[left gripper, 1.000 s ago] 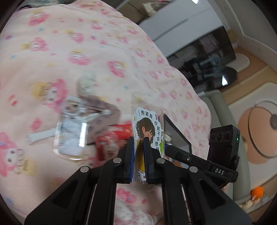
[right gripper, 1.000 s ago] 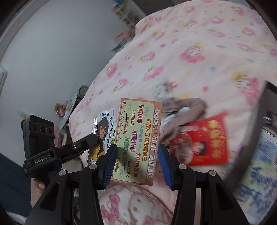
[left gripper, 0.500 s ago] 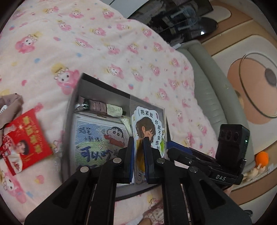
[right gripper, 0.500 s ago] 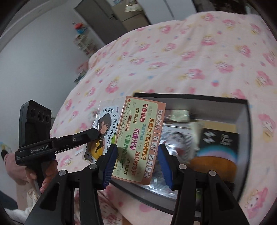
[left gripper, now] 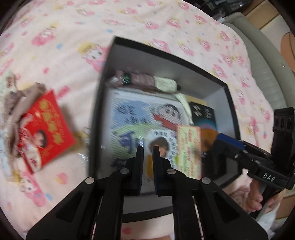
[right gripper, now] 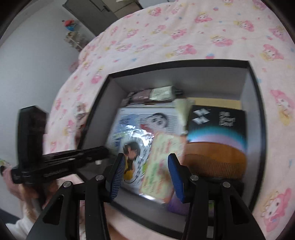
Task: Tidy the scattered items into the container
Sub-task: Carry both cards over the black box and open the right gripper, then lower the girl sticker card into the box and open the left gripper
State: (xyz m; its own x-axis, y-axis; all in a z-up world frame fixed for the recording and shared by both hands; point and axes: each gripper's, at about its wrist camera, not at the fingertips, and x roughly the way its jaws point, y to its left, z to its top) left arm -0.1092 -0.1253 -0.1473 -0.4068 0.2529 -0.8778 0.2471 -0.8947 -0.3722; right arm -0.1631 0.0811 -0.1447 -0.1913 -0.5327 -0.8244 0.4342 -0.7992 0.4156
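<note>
Over the black square cardboard box, both hand-held grippers gape: left narrowly, right wide, the glossy cartoon-girl sticker and long green-and-orange paper card lying loose, lengthwise away.

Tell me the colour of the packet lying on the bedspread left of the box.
Red with gold print, shown best in the left wrist view: red packet.

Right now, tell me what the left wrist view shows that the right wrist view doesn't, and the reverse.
Only the left wrist view shows the red envelope lying on the pink bedspread outside the black box. Only the right wrist view shows the white wall and dark door. Both show the box, the cartoon card and the green card above it.
</note>
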